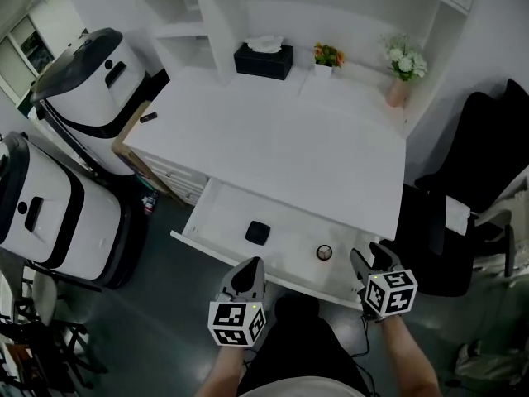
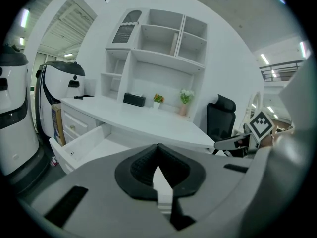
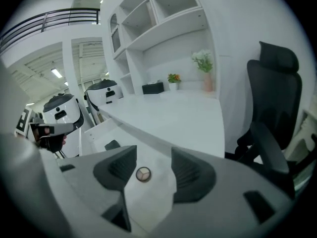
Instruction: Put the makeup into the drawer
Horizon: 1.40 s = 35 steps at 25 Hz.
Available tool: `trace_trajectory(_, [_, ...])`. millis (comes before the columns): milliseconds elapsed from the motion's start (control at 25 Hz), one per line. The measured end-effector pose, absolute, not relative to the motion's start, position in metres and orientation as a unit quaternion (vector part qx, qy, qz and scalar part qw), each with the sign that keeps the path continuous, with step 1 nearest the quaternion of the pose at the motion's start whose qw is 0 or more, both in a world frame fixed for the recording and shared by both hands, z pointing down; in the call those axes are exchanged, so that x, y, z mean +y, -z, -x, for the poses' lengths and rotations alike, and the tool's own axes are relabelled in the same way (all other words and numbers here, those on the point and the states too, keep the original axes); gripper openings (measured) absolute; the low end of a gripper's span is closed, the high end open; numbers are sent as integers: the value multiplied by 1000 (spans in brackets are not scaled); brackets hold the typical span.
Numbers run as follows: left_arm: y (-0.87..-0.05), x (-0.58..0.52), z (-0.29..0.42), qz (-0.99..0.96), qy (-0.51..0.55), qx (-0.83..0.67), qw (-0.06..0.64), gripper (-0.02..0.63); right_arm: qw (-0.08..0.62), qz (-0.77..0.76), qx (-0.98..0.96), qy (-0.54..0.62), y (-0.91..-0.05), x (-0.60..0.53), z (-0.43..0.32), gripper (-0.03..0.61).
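I am holding my right gripper (image 3: 153, 161) with jaws apart and empty, the round compact (image 3: 143, 174) lying in the drawer (image 1: 223, 213) beyond it. My left gripper (image 2: 158, 155) is hovering with jaws together.

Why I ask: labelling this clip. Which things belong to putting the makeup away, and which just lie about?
For the job: open drawer, black case and round case in it, left gripper, right gripper.
Lying about: tissue box, orange flowers, white flowers, chair.
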<state>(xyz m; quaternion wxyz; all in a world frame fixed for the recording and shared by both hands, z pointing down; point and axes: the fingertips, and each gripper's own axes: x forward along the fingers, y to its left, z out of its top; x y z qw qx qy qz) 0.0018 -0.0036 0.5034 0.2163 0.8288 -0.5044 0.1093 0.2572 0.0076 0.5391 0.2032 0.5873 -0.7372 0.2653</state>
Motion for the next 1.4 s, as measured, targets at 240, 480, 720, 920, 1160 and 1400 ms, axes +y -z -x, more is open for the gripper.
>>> trace_trajectory(240, [-495, 2, -10, -833, -103, -503, 205, 2, 169, -624, -717, -261, -513, 31, -291, 216])
trace_trajectory(480, [-480, 15, -4, -823, -96, -527, 188, 2, 130, -634, -720, -250, -481, 55, -297, 216])
trace_trajectory(720, [-471, 46, 15, -801, -96, -563, 176, 2, 107, -597, -759, -237, -460, 77, -265, 216])
trace_trajectory(920, [-462, 73, 32, -781, -95, -595, 165, 2, 97, -563, -790, -223, -445, 85, -235, 216])
trace_trajectory(1160, [-451, 92, 66, -753, -92, -633, 157, 2, 91, -525, -819, -215, -435, 84, -194, 216])
trace_trajectory(1400, [-446, 94, 113, -728, -84, -664, 149, 2, 91, -481, -848, -204, -427, 68, -132, 216])
